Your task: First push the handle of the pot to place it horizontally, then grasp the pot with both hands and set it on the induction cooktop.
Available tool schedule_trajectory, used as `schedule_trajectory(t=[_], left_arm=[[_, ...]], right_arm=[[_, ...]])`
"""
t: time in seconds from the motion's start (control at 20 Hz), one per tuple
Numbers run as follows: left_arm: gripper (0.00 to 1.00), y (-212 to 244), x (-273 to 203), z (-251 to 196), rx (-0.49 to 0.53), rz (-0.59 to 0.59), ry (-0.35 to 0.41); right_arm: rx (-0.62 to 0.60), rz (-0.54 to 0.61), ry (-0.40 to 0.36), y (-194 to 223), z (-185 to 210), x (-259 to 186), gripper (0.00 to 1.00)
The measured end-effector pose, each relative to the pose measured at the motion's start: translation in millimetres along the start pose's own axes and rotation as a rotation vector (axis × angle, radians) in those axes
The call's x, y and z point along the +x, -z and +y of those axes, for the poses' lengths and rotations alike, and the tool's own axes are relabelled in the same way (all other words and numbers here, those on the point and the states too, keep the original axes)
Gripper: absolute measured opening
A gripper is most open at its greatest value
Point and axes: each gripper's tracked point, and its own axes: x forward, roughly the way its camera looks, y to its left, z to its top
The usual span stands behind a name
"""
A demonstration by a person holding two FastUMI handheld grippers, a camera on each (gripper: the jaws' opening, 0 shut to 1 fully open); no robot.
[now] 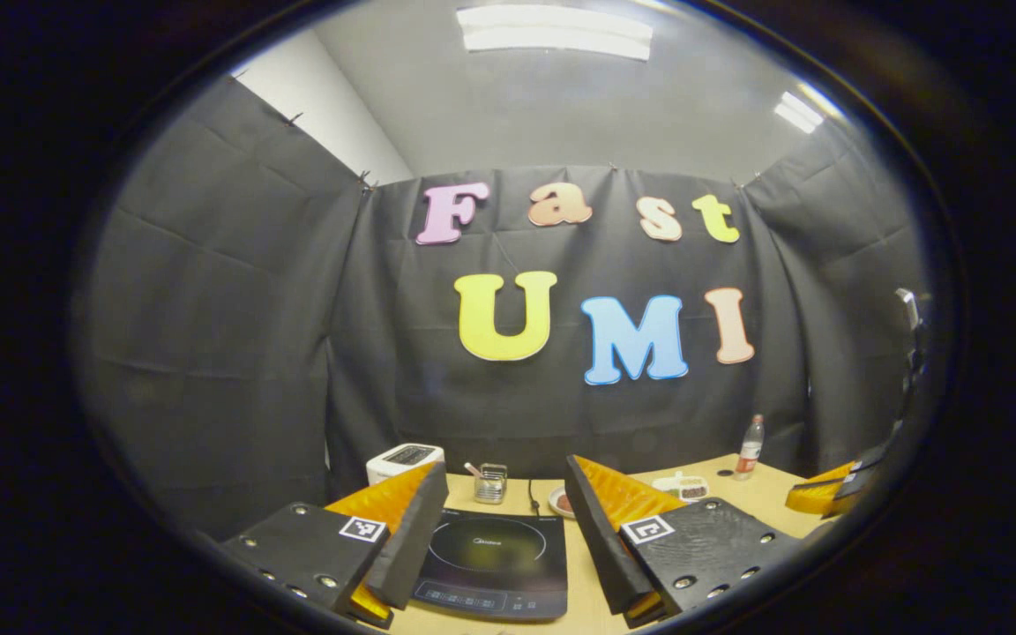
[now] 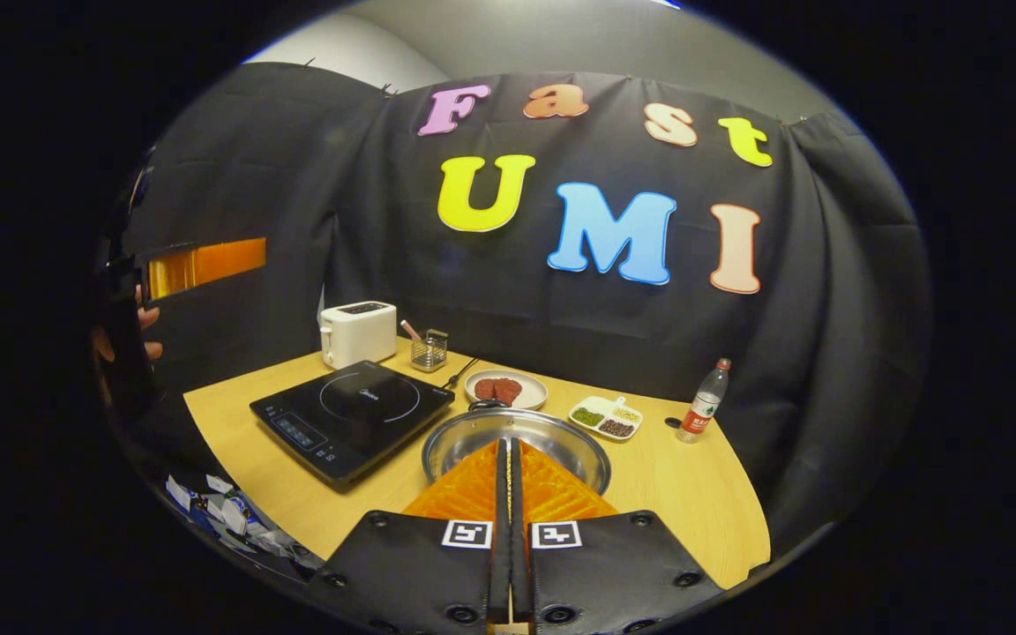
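Left gripper view: left hand-held gripper (image 1: 501, 529) spread wide, nothing between the fingers, held up above the bench (image 1: 773, 494). Induction cooktop (image 1: 492, 564) seen between the two fingers, flat on the bench, bare on top. Behind it a white toaster (image 1: 402, 459) at far left against the wall, then a small wire basket (image 1: 490, 483) with something pink sticking out. Edge of a plate (image 1: 558, 503) peeking beside the right finger, a divided dish (image 1: 686, 486) further right, a bottle (image 1: 749, 447) standing upright near the back right corner. Other gripper's fingers at the right edge.

Right gripper view: right hand-held gripper (image 2: 509, 476) closed, fingers pressed together with nothing clamped, tips over the near rim of the pot (image 2: 552, 437); contact with the rim not clear. Pot sits on the bench (image 2: 684, 494) just right of the induction cooktop (image 2: 354, 417), not on it, steel bowl empty. Dark handle (image 2: 487, 406) at the pot's far rim, near the plate (image 2: 506, 389) carrying two reddish pieces. Divided dish (image 2: 606, 418) with green and dark contents right of the plate. Bottle (image 2: 705, 400) upright near the right bench edge. Toaster (image 2: 357, 332) at the back left, wire basket (image 2: 429, 350) beside it, cord running from the cooktop toward the wall. Left hand-held gripper (image 2: 199, 265) high at the far left, a hand (image 2: 142, 331) below it.
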Motion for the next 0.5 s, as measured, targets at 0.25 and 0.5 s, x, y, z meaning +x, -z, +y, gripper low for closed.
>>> schedule_trajectory(t=[0.25,0.5], left_arm=[[0.78,5,10,-8,0.018,0.013,-0.037],[0.81,16,22,-15,0.022,0.042,-0.073]], right_arm=[[-0.025,0.088,-0.092,33,4,19,0.02],[-0.053,0.180,-0.178,64,6,37,0.02]])
